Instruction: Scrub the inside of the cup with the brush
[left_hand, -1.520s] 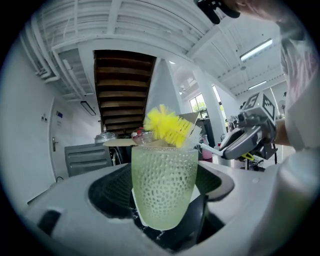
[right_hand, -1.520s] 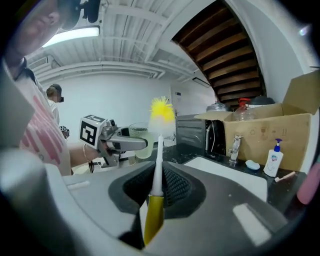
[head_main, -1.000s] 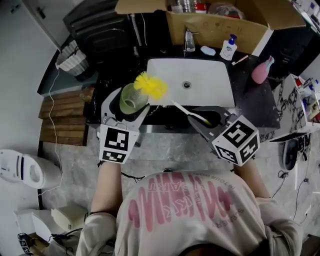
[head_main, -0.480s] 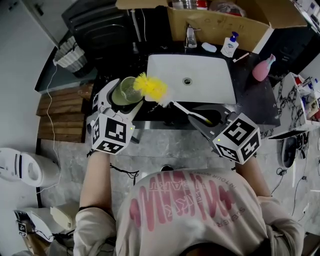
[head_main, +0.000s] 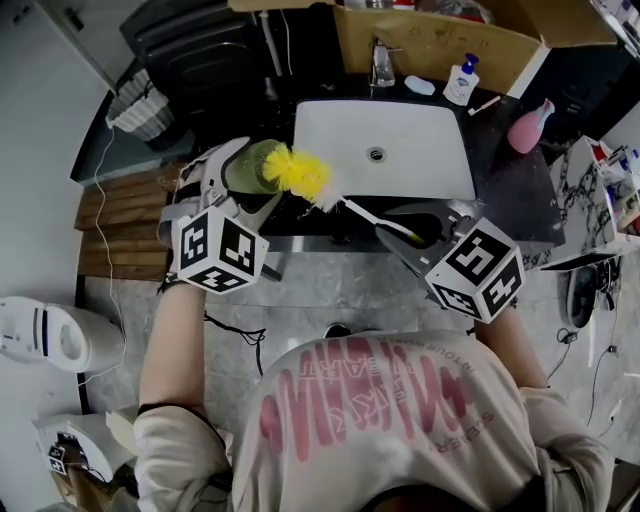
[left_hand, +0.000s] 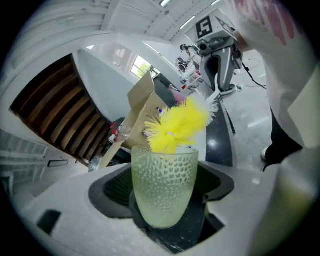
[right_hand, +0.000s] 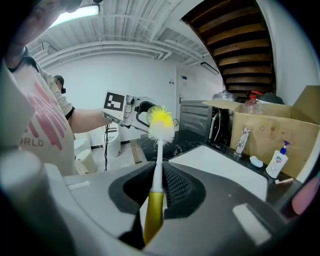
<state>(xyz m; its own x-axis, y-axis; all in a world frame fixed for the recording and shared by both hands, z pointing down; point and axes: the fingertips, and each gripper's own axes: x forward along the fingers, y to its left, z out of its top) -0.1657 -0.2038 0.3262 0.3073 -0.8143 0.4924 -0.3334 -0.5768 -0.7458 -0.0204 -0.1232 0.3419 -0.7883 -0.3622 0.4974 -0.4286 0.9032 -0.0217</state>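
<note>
While the white sink (head_main: 425, 150) is the easiest thing to get your bearings from, all the action sits off its near-left corner. That's where the left gripper (left_hand: 163, 192) has the cup (head_main: 245, 166), a pale green glass one with a bumpy pattern. The jaws are clamped on either side of its lower body. From the head view the cup is tipped over with its mouth turned toward the sink.

The right gripper (right_hand: 156, 192) is out past the sink's near edge, toward the person. Its jaws are squeezed tight on the yellow end of the brush (head_main: 300, 173) handle. The thin white stem runs from there up and across the sink's near-left corner, and the fluffy yellow head ends up right at the cup's mouth. The bristles are touching the rim — can't really tell how far inside they go, most of the head is outside.

Other stuff around the sink: the faucet (head_main: 381, 68) at the back edge, with a cardboard box (head_main: 440, 45) behind it, and a soap pump bottle (head_main: 461, 84) near the back-right corner. A pink bottle (head_main: 527, 129) is off the right side on the dark counter, and a wicker basket (head_main: 135, 114) is way off to the left.
</note>
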